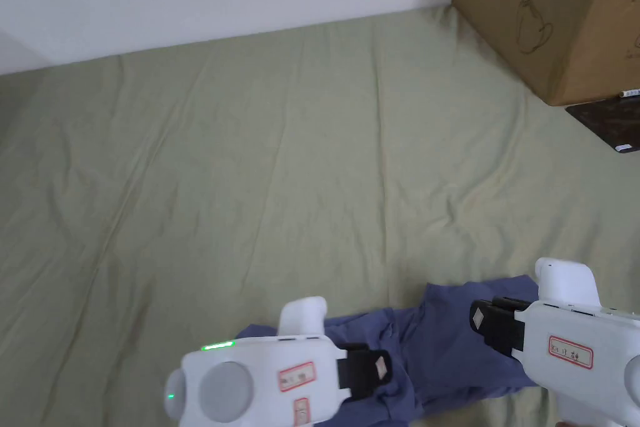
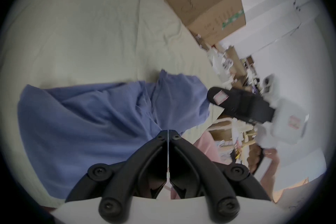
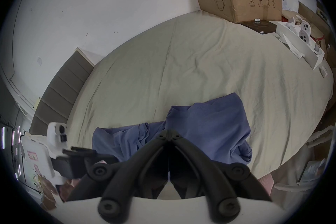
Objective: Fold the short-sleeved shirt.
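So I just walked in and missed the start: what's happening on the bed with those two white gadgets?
A person holds a gripper in each hand above a crumpled blue short-sleeved shirt lying near the front edge of the green bed sheet. The left gripper and the right gripper both have their jaws closed together with no cloth visibly between them. The shirt is still bunched, no neat fold made. A cardboard box sits at the far corner.

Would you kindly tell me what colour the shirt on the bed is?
The shirt is plain blue with a purple tinge, no pattern; the right gripper view shows it best.
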Tool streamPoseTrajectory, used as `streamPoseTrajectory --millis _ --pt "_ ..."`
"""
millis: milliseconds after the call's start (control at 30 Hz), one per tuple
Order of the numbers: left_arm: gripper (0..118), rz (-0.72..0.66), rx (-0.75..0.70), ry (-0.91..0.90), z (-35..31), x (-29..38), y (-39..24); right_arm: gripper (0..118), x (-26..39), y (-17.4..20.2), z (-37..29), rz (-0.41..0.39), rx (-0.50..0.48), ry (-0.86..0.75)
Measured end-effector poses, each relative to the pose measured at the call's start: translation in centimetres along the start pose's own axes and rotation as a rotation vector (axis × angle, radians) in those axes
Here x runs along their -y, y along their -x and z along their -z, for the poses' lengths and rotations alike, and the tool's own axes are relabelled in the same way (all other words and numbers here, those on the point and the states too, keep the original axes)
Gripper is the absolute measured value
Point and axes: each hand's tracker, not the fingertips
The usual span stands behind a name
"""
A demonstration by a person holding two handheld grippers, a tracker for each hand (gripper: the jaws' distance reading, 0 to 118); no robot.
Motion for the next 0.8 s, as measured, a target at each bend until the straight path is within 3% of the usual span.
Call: streamPoseTrajectory --millis 100,133,267,333,500,633,667,700,733,800 --pt "5 -0.079 0.005 -0.074 -3.6 0.0 3.5 0 0.1 0.4 0.2 -0.015 0.002 0.016" --pt "16 -0.108 -0.006 -0.092 -5.2 0.1 4.5 0 0.1 0.5 0.3 -0.021 0.003 0.021" --pt "96 -0.206 -0.074 -0.108 -9.1 1.7 10.3 0 0.0 1.0 0.8 -0.031 0.004 0.036" --pt "106 -0.258 -0.049 -0.142 -10.0 2.6 12.5 0 0.0 1.4 1.0 -0.035 0.008 0.041" --pt "106 -0.47 0.131 -0.107 -8.2 4.4 16.4 0 -0.4 2.5 1.9 -0.044 -0.004 0.072" --pt "105 -0.447 0.27 -0.155 -6.0 4.9 17.1 0 -0.8 4.2 1.9 -0.086 -0.002 0.08" --pt "93 -0.458 0.27 -0.137 -5.6 4.7 17.1 0 -0.8 4.5 1.9 -0.088 -0.002 0.079" --pt "57 -0.463 0.271 -0.12 -5.2 4.5 17.2 0 -0.9 4.6 2.0 -0.088 -0.003 0.08" --pt "10 -0.46 0.229 -0.069 -4.8 4.2 17.2 0 -0.9 4.9 2.1 -0.087 -0.004 0.083" --pt "9 -0.383 0.049 -0.009 -3.9 3.8 16.9 0 -1.0 5.3 2.2 -0.089 -0.004 0.092"
